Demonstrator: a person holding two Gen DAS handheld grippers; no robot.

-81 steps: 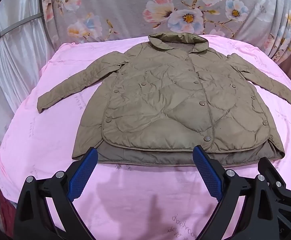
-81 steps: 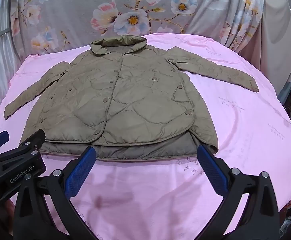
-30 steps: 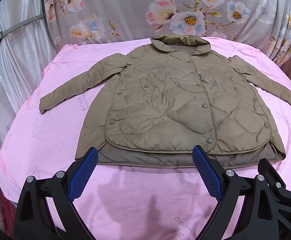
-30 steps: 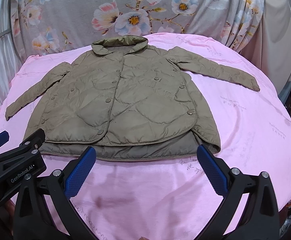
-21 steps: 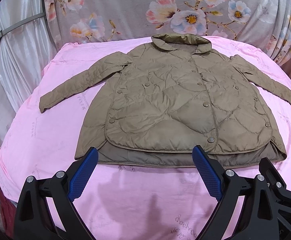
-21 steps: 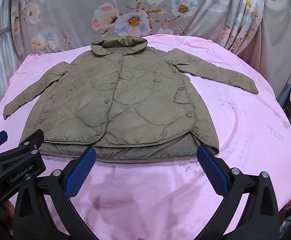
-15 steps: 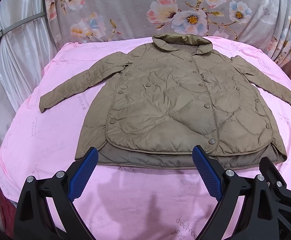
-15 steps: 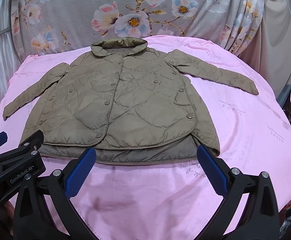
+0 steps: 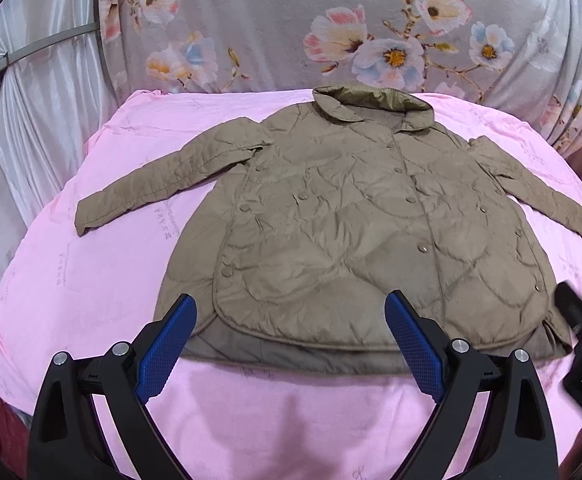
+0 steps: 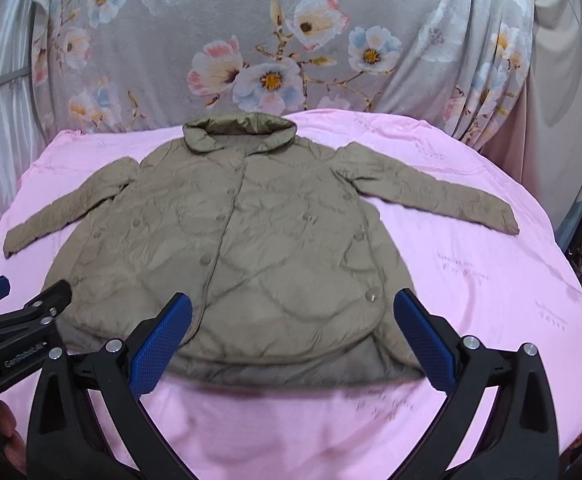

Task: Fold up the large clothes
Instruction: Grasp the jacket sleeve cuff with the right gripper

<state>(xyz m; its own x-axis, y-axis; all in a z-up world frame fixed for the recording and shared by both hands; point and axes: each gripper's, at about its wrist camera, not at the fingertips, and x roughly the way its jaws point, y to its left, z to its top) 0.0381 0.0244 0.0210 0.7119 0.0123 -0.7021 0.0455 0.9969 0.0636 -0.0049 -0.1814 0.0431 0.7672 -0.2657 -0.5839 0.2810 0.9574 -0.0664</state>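
Nothing folded yet: jacket flat and buttoned on sheet just ahead of left gripper and right gripper, both spread wide and empty, sleeves out, every fold remaining.

The quilted jacket is olive-brown padded cloth with a faint sheen and dull metal snap buttons. The pink sheet is soft matt cloth. Both grippers' fingers carry blue textured pads on matt black plastic frames with shiny metal bolts.
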